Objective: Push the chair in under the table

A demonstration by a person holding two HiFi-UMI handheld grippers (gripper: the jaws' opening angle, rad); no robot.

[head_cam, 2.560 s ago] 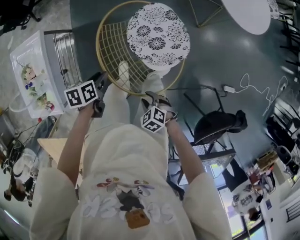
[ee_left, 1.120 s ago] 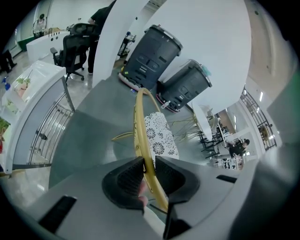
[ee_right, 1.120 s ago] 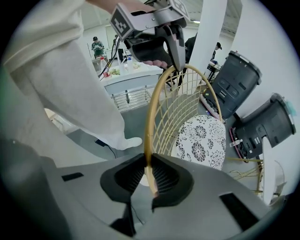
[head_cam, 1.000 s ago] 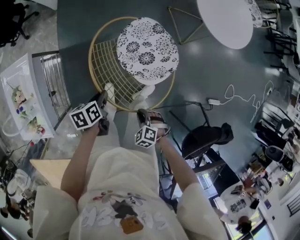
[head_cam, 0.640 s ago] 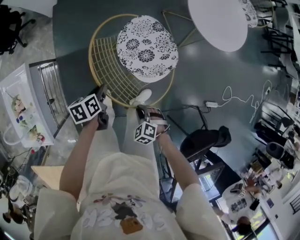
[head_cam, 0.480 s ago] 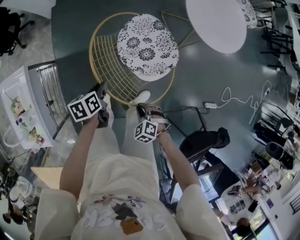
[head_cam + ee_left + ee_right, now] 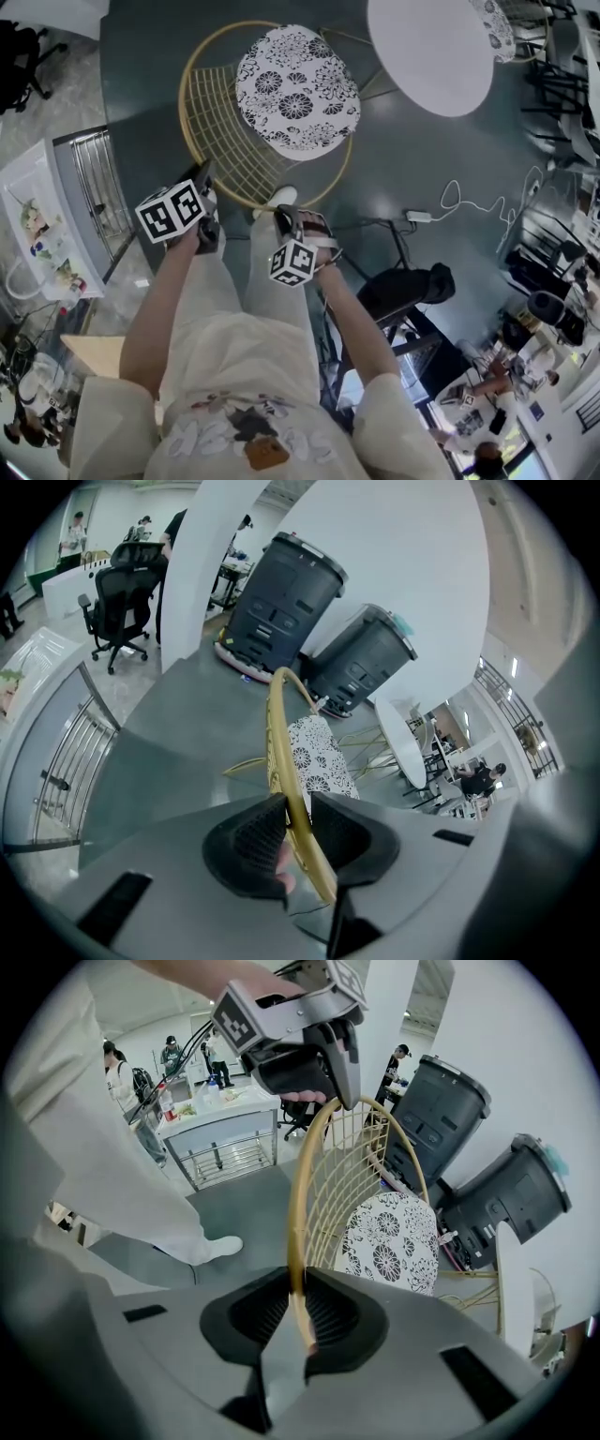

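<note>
The chair has a gold wire back (image 7: 220,131) and a floral cushion (image 7: 298,86). It stands on the dark floor just left of the round white table (image 7: 433,52), its seat facing the table. My left gripper (image 7: 204,202) is shut on the top rim at the left. In the left gripper view the gold rim (image 7: 286,752) runs between the pads of my left gripper (image 7: 298,822). My right gripper (image 7: 292,220) is shut on the same rim further right. The rim (image 7: 300,1204) passes between the pads of my right gripper (image 7: 298,1314).
Two grey bins (image 7: 281,602) (image 7: 361,663) stand against the wall beyond the chair. The table's gold legs (image 7: 361,42) are beside the cushion. A white cable and power strip (image 7: 417,217) lie on the floor at right, near a black office chair (image 7: 403,286). A metal rack (image 7: 94,202) is at left.
Both grippers have moved forward with the chair rim held between their pads. The cushion has come closer to the round table. The person's foot has stepped forward behind the chair.
</note>
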